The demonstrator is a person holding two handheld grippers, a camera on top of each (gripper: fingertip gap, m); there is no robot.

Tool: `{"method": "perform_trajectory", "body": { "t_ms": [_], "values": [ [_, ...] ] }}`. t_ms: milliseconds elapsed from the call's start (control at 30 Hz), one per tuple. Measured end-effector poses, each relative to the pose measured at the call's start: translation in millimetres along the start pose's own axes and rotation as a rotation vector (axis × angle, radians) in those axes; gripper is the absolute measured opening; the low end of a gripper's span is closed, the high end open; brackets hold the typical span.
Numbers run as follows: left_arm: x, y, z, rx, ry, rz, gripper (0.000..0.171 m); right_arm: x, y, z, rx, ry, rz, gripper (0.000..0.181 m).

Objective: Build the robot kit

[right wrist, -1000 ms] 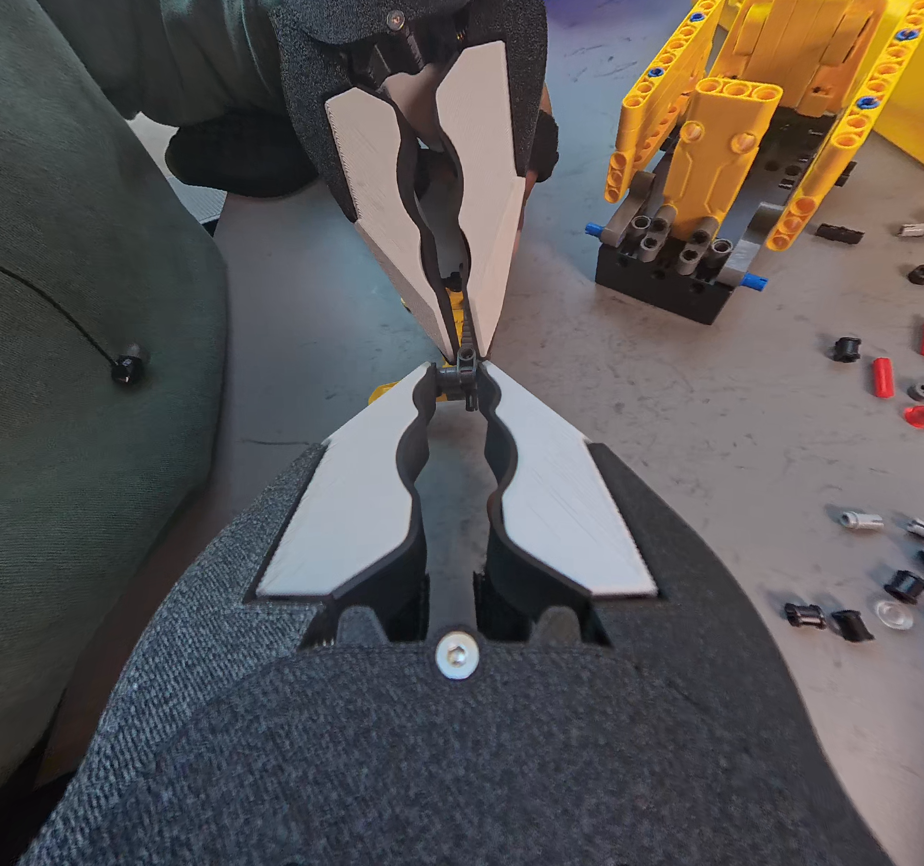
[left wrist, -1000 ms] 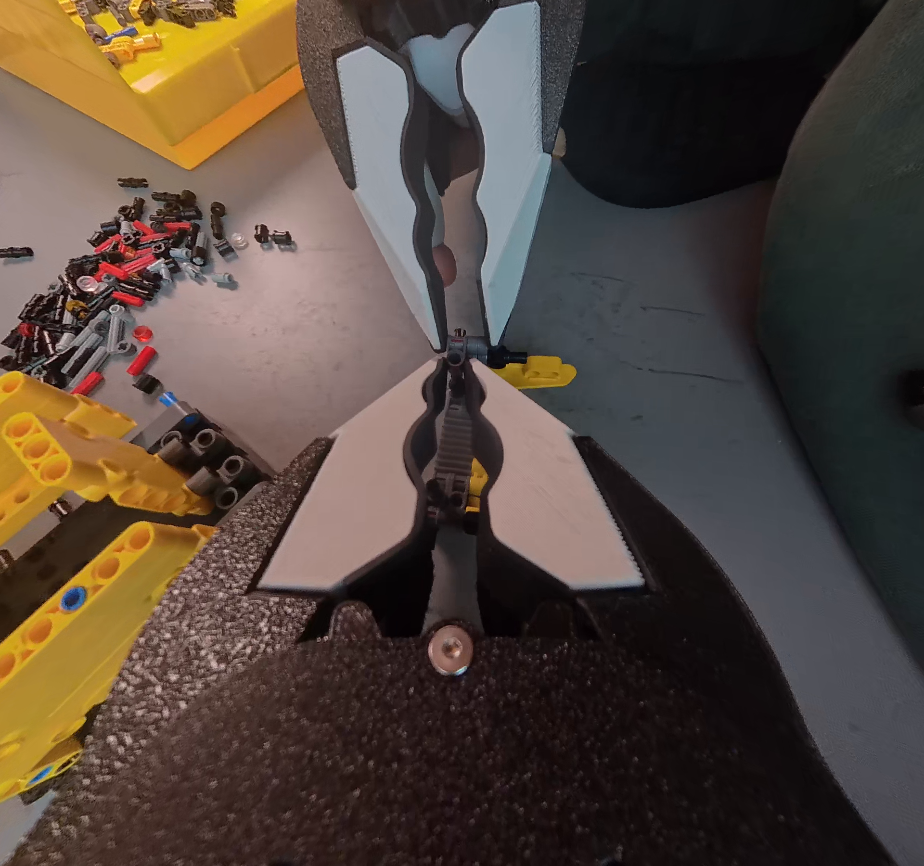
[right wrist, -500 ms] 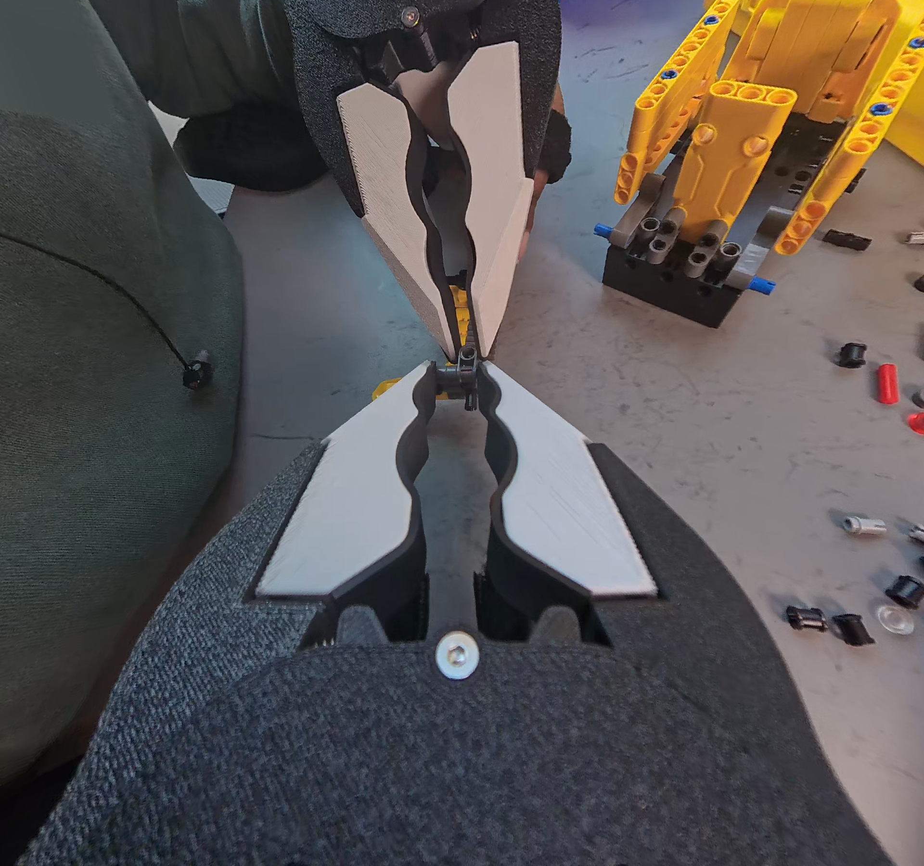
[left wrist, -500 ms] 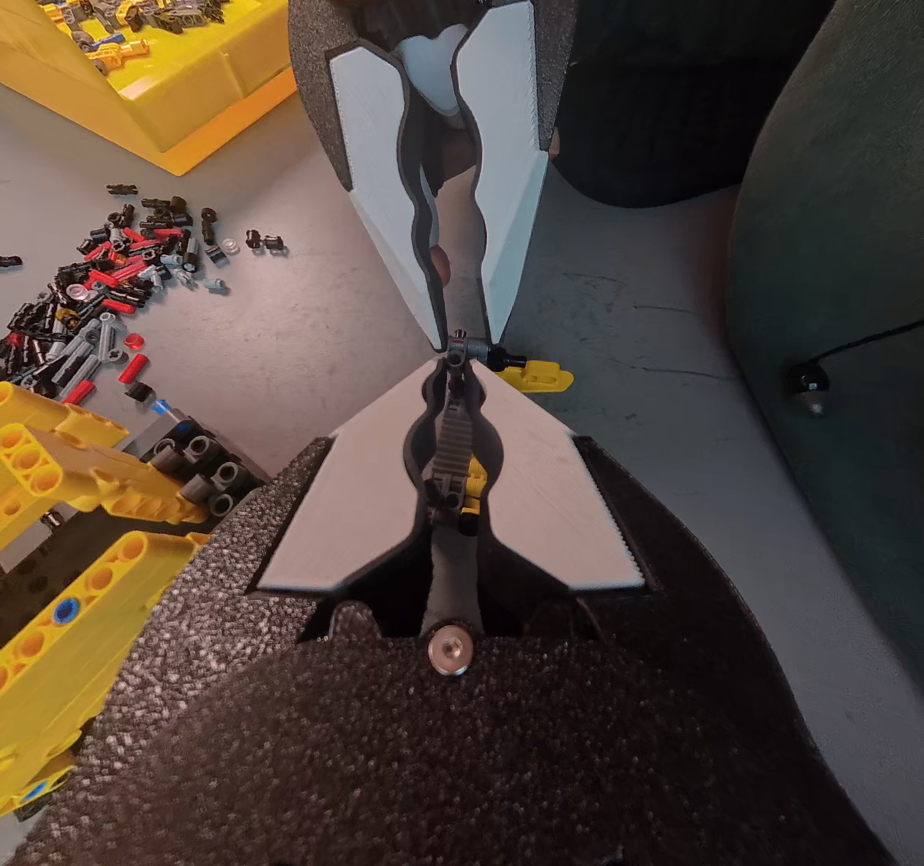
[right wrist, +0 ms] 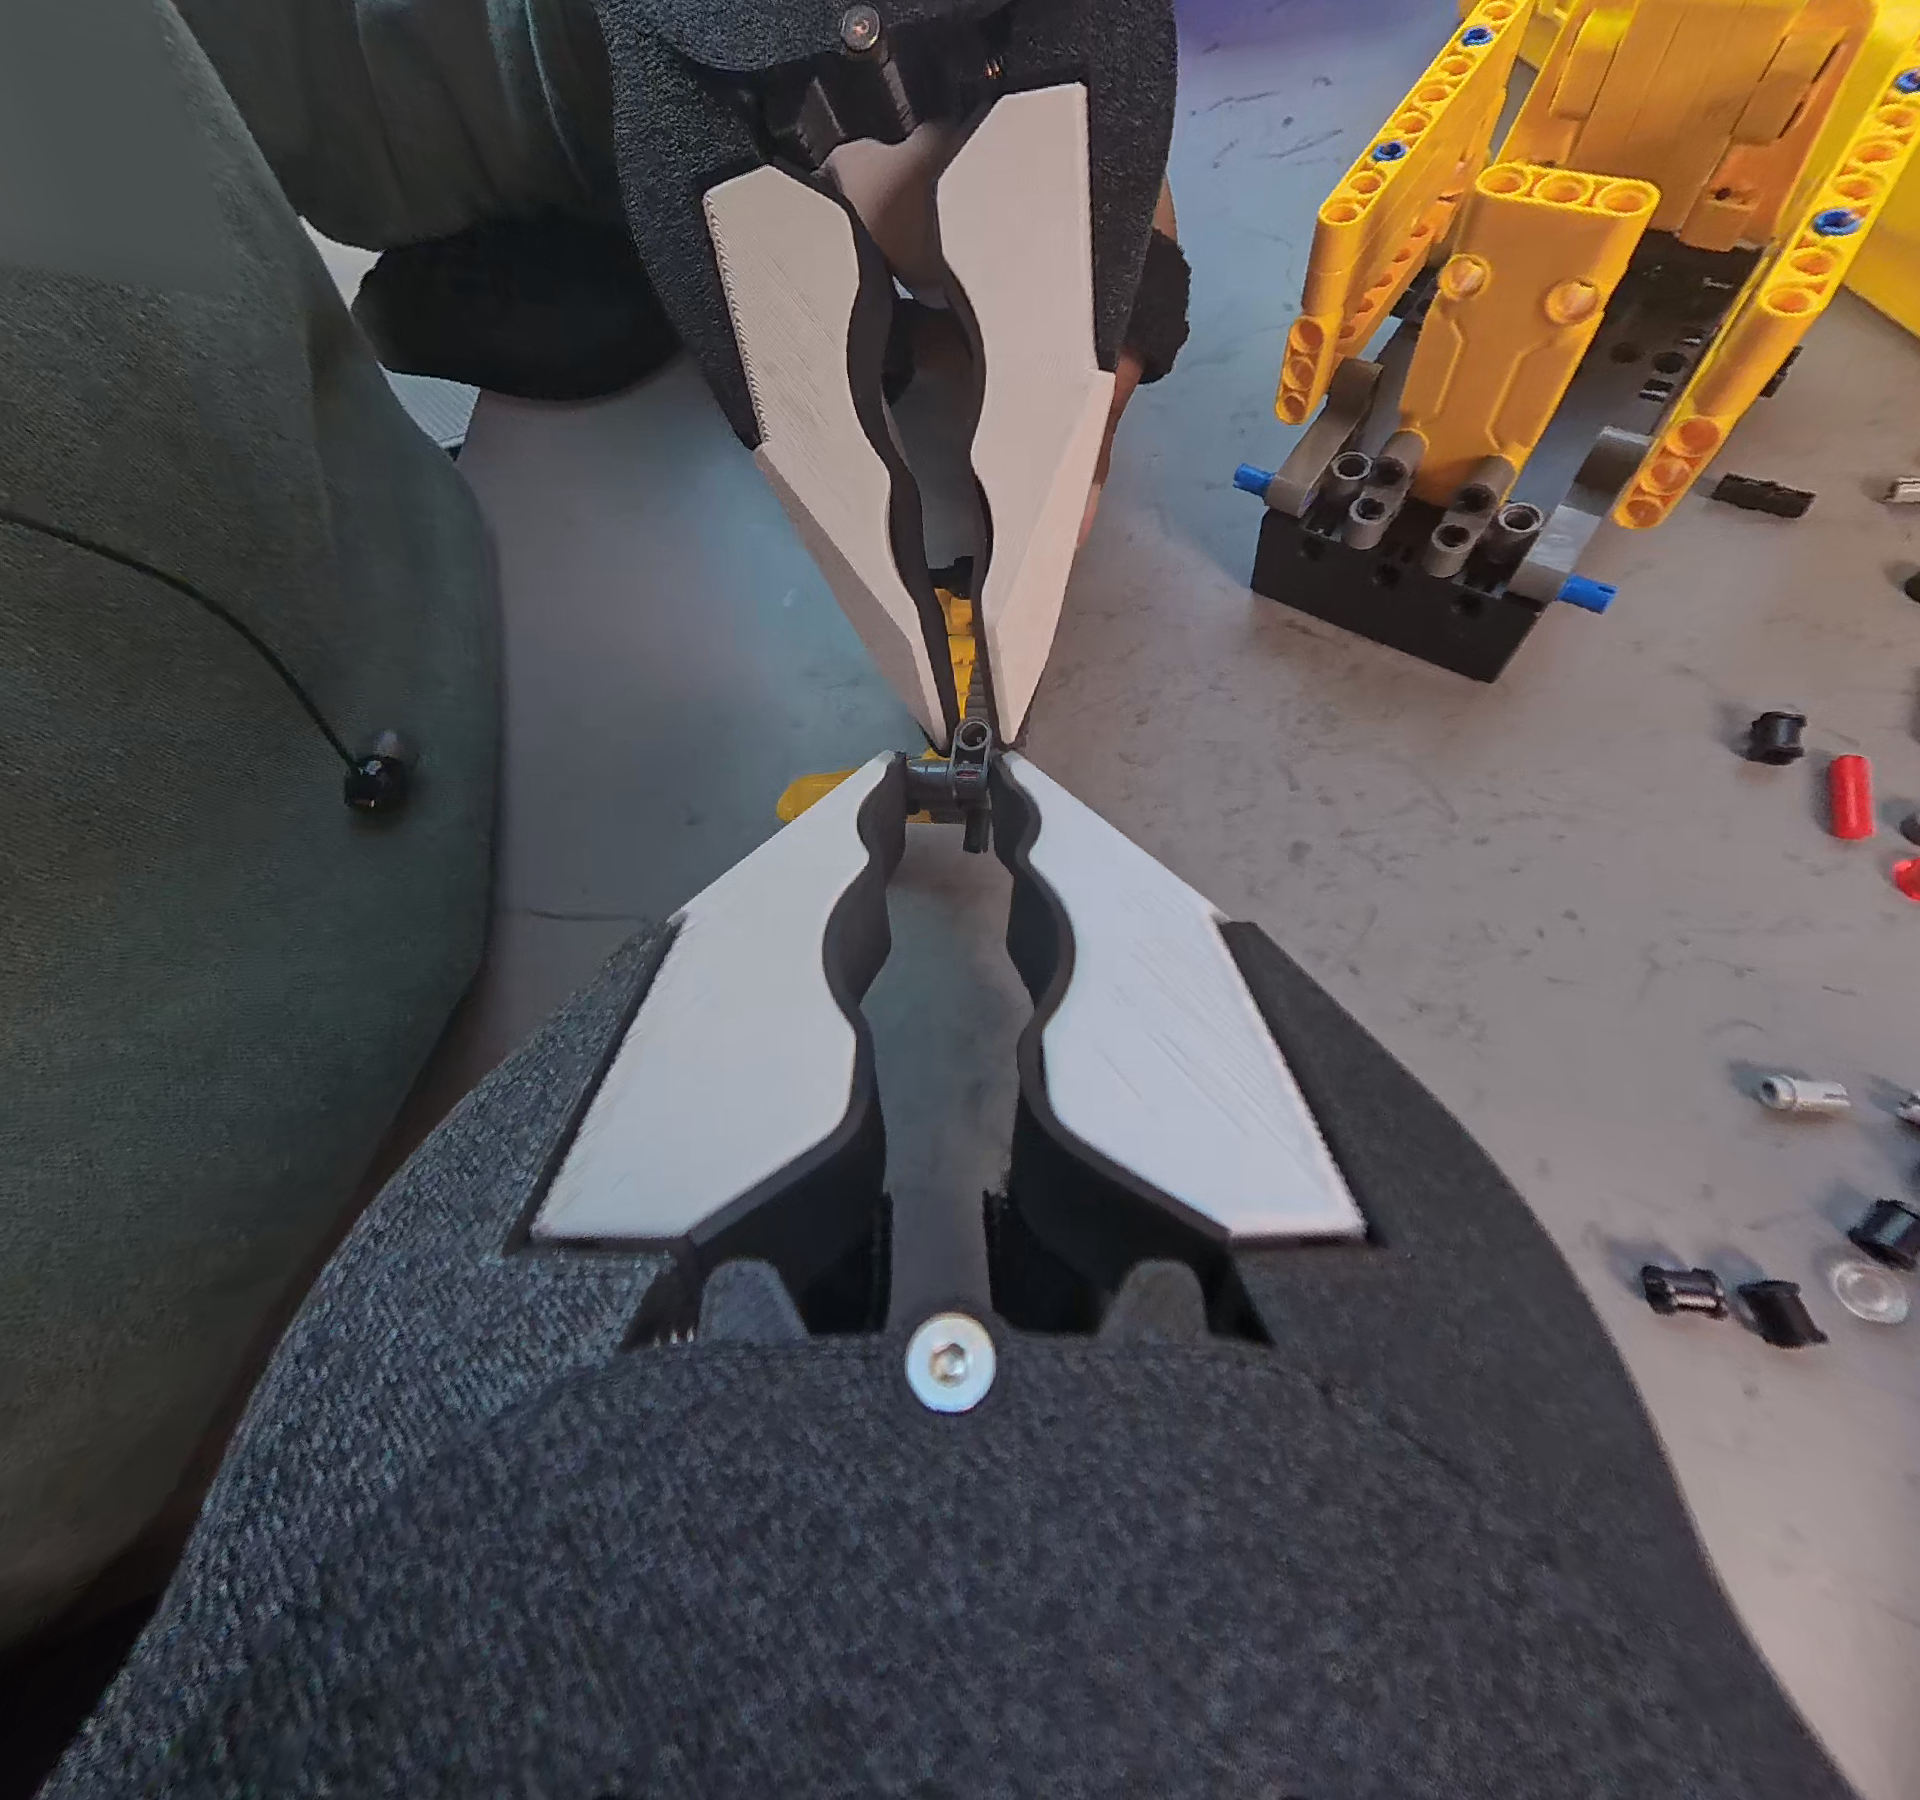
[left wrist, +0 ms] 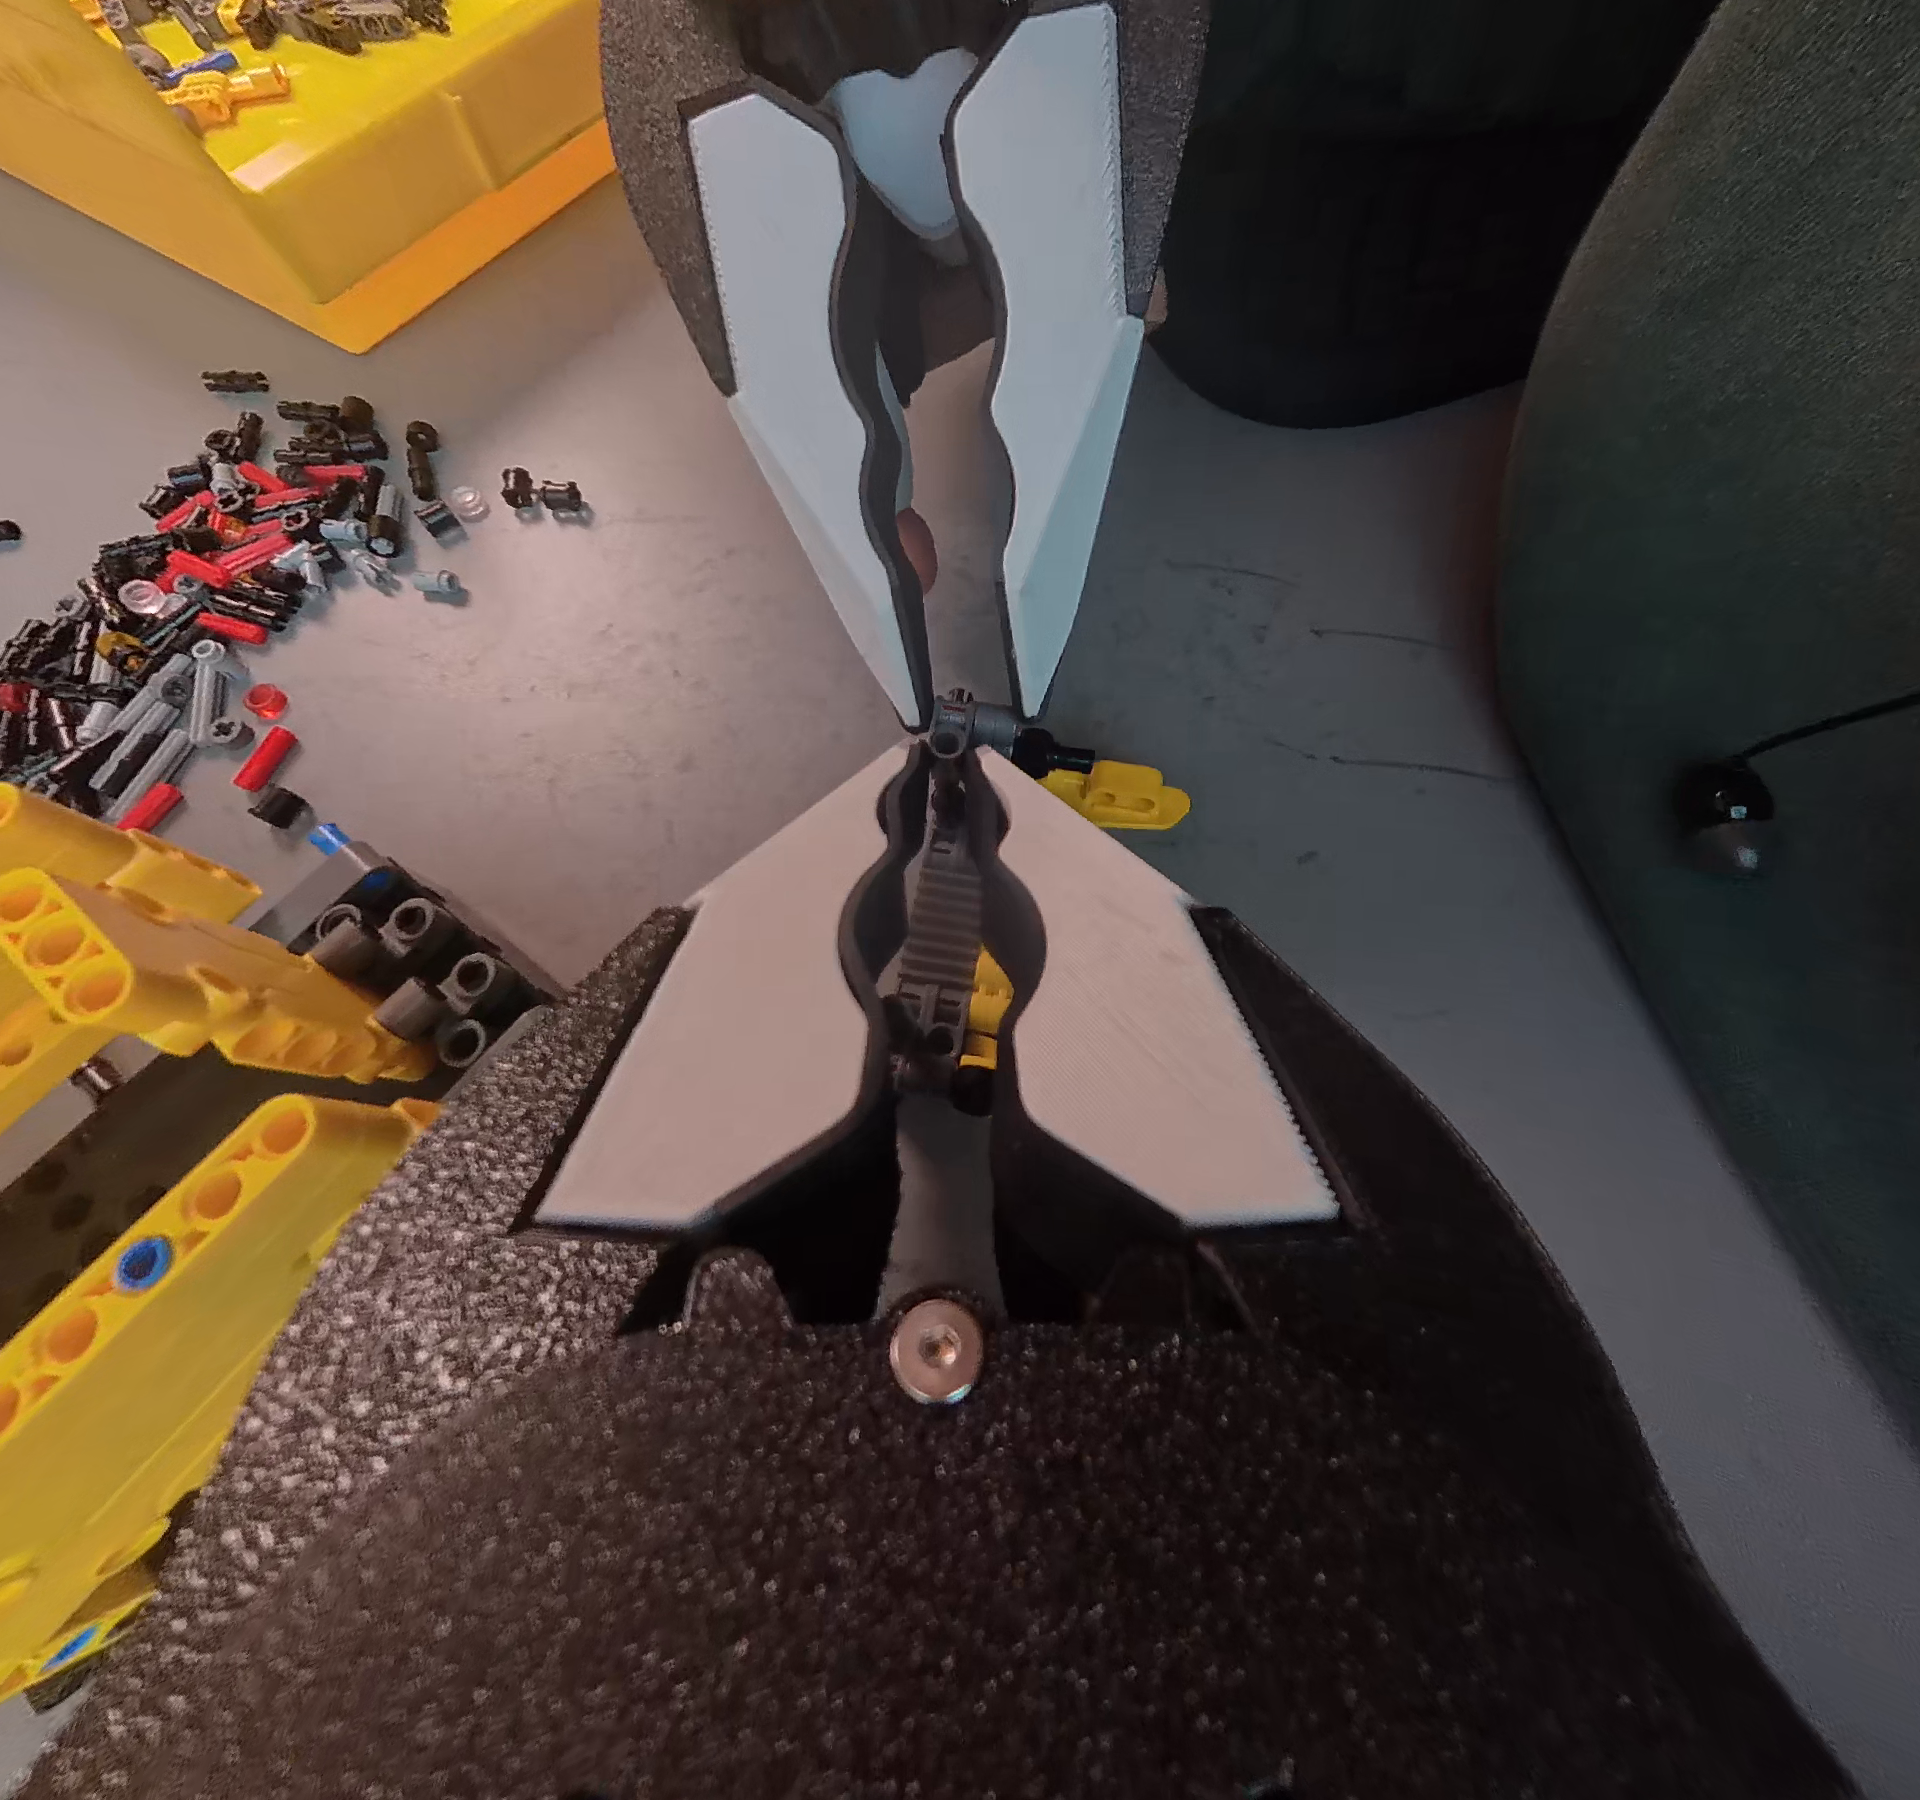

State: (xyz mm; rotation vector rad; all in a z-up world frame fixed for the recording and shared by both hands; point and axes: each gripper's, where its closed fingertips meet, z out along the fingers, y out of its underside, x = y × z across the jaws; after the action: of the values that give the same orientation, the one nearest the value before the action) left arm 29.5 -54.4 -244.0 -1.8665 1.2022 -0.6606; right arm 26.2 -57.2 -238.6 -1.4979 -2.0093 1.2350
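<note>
Left wrist view shows my left hand-held gripper (left wrist: 948,763) clamped on a grey ribbed toy-brick piece (left wrist: 940,929) that runs back between its fingers, with a bit of yellow and black attached at its near end. At the piece's far tip sits a small grey connector (left wrist: 961,720) with a black pin sticking out to the right. My right hand-held gripper (left wrist: 966,706) comes down from the top of the frame and meets that connector tip to tip. A small yellow piece (left wrist: 1117,782) lies on the grey counter (left wrist: 623,711) just right of the meeting point.

In the right wrist view, my right hand-held gripper (right wrist: 961,774) has its tips pressed together on the same connector (right wrist: 961,774), while the wider hollow farther back between its fingers stays empty. The left hand-held gripper (right wrist: 971,701) reaches in from the top centre of the frame, fingers nearly together around the ribbed piece.

At the upper right of that view a yellow and black brick model (right wrist: 1538,348) stands on the counter, well apart from both grippers. Loose red, black and grey pieces (left wrist: 197,587) are scattered at the left of the left wrist view, with a yellow bin (left wrist: 343,140) of more parts at its upper left. A dark green sleeve (right wrist: 208,815) fills the left side of the right wrist view.
</note>
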Motion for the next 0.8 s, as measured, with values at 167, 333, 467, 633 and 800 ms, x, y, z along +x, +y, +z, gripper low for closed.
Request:
{"method": "perform_trajectory", "body": {
  "t_ms": [167, 333, 467, 633, 800],
  "values": [
    [-0.5, 1.0, -1.4, 0.0, 0.008, -0.011, 0.006, 0.6, -1.8, 1.1, 0.0, 0.003, 0.014, 0.015],
    [0.0, 2.5, -3.1, -0.001, 0.046, -0.074, 0.005, 0.5, -3.8, 2.8, 0.005, -0.016, 0.077, 0.014],
    [0.0, 2.6, -3.1, -0.001, 0.054, -0.094, 0.005, 0.8, -3.9, 2.9, 0.002, -0.021, 0.106, 0.014],
    [0.2, 2.3, -2.6, -0.014, 0.021, -0.041, 0.005, 0.3, -2.1, 2.6, -0.008, -0.015, 0.072, 0.014],
    [0.4, 2.5, -2.7, -0.014, 0.011, -0.016, 0.005, 0.0, -2.0, 3.2, -0.009, -0.015, 0.07, 0.014]
  ]
}}
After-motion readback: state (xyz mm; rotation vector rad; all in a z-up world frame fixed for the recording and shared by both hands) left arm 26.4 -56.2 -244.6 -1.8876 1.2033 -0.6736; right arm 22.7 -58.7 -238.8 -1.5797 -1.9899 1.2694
